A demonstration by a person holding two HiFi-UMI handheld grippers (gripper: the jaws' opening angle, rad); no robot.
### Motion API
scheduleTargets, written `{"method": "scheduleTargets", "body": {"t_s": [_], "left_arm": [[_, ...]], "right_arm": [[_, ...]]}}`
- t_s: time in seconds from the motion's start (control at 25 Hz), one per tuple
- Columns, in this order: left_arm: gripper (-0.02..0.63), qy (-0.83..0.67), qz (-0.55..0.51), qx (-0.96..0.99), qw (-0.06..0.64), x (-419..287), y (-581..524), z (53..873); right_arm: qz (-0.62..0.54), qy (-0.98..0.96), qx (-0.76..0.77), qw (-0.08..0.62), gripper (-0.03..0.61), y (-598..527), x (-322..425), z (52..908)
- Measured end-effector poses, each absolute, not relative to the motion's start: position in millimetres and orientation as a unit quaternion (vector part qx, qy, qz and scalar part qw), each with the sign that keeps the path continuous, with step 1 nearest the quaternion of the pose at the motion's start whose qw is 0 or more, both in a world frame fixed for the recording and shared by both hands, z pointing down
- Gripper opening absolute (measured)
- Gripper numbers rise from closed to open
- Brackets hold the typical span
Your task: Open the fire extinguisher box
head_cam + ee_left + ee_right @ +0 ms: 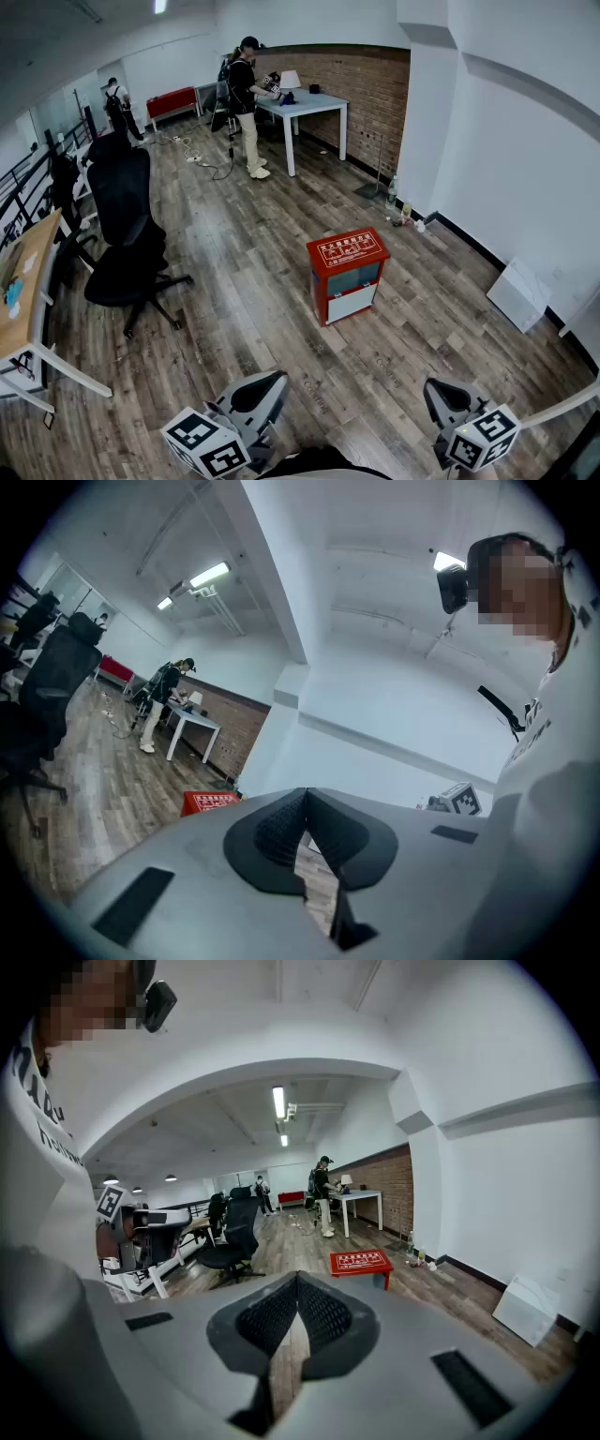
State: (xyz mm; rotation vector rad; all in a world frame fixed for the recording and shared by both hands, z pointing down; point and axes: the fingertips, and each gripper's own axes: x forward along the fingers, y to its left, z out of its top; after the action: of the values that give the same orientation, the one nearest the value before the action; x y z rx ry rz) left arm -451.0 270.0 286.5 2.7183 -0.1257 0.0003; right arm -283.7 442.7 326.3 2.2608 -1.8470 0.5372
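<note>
The fire extinguisher box [347, 272] is a red cabinet with a white and glass front and a printed red lid. It stands shut on the wooden floor in the middle of the room, and shows small and far off in both gripper views [211, 802] [361, 1262]. My left gripper [277, 377] is low at the left and well short of the box; its jaws [306, 794] meet at the tips with nothing between them. At the lower right, also far from the box, my right gripper [429, 384] is shut and empty [297, 1279].
A black office chair [127, 234] stands left of the box, beside a wooden desk [23, 291]. At the back, a person [246, 103] works at a white table [305, 105]. Bottles [398, 202] sit by the wall, and a white panel [518, 293] leans at the right.
</note>
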Motion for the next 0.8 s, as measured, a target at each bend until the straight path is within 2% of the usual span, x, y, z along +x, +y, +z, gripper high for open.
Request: {"method": "scheduleTargets", "body": {"t_s": [0.8], "left_arm": [[0.007, -0.046, -0.002, 0.976, 0.213, -465.4, 232.1, 287.6]], "right_arm": [[0.168, -0.621, 0.763, 0.067, 0.009, 404.6, -291.6, 316.6]]}}
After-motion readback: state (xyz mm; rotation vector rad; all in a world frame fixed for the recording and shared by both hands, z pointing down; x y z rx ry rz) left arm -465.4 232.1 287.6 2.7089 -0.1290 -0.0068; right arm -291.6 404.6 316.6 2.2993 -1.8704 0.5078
